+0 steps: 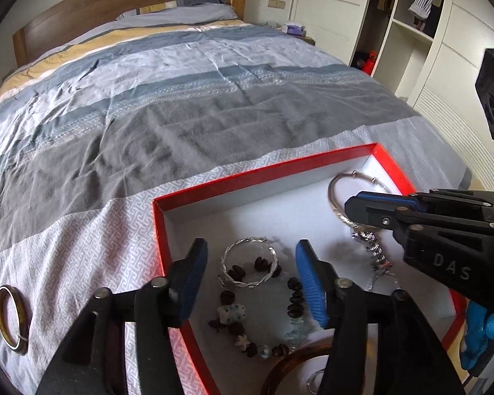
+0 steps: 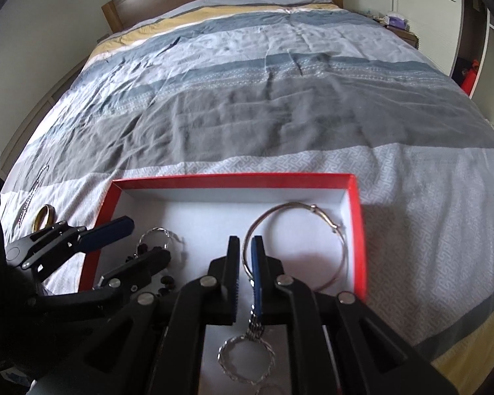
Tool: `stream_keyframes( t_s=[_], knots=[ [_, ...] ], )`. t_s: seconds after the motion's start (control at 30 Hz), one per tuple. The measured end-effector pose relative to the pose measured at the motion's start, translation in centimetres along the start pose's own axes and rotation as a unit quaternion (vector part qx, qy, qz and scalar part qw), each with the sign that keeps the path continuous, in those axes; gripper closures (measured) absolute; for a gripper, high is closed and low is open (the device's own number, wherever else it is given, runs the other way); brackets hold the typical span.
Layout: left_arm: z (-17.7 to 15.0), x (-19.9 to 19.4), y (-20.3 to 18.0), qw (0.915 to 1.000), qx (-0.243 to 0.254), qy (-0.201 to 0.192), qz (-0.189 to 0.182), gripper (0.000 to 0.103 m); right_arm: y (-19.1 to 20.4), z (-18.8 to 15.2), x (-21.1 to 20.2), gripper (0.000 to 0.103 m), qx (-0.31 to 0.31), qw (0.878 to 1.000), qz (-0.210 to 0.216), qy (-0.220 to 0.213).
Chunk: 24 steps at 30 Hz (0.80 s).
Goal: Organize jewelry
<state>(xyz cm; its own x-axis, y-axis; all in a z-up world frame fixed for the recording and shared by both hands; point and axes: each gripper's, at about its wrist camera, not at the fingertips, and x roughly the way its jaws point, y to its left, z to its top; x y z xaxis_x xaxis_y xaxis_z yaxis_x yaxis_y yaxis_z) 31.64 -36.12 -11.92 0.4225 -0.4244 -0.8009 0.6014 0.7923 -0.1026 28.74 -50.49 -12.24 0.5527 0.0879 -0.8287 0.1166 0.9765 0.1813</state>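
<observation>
Left wrist view: red-rimmed box (image 1: 263,172) sits at the foot of the bed (image 1: 181,98), already holding most of the jewelry. Inside I count a twisted silver bangle (image 1: 250,263), a dark beaded bracelet (image 1: 260,309), a brown bangle (image 1: 296,365) at the near edge, a metal link chain (image 1: 375,250), and a thin silver bangle (image 1: 337,194) toward the far right corner. Left gripper (image 1: 250,284) is about half open, hovering over the beaded bracelet and twisted bangle, nothing pinched between the pads. Right gripper (image 2: 245,276) is nearly closed, its jaws pinching the rim of the thin silver bangle low inside the box; looks like it is being set down or nudged into place, can't say which. Another small twisted ring (image 2: 247,357) lies under that gripper. Left outside: one gold-brown bangle (image 1: 11,319) on the bedspread, beside the box's left wall. My read: task mostly done, that stray bangle is the obvious remaining piece, plus maybe untangling what overlaps in the box.
</observation>
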Motion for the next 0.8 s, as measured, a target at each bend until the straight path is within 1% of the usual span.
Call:
stream_keyframes(
  t_s=[0.13,0.3,0.4,0.47,0.6,0.77,0.8],
  knots=[
    [0.0,-1.1,-0.3,1.0000,0.000,-0.007,0.000,0.040,-0.1,-0.1,-2.1,0.095,0.005,1.000,-0.003,-0.015],
    [-0.1,-4.5,-0.9,0.9996,0.008,-0.025,-0.013,0.039,-0.1,-0.8,-5.3,0.095,0.024,0.999,-0.005,-0.037],
    [-0.7,-6.8,-1.1,0.9991,0.005,-0.031,-0.027,0.039,0.4,-1.6,-7.2,0.090,0.030,0.998,-0.007,-0.049],
    [-1.4,-8.4,-1.6,0.9988,0.014,-0.033,-0.031,0.039,0.9,-2.3,-8.3,0.086,0.033,0.998,-0.008,-0.052],
    [-3.7,-12.2,-2.6,0.9986,0.031,-0.038,-0.021,0.039,2.5,-4.0,-10.7,0.085,0.033,0.997,-0.011,-0.063],
    [-6.7,-16.5,-1.9,0.9991,0.016,-0.038,-0.002,0.039,4.6,-6.6,-13.7,0.085,0.033,0.997,-0.008,-0.074],
    [-7.4,-17.5,-1.6,0.9992,0.012,-0.038,0.007,0.039,5.1,-7.3,-14.5,0.085,0.033,0.996,-0.005,-0.077]
  ],
)
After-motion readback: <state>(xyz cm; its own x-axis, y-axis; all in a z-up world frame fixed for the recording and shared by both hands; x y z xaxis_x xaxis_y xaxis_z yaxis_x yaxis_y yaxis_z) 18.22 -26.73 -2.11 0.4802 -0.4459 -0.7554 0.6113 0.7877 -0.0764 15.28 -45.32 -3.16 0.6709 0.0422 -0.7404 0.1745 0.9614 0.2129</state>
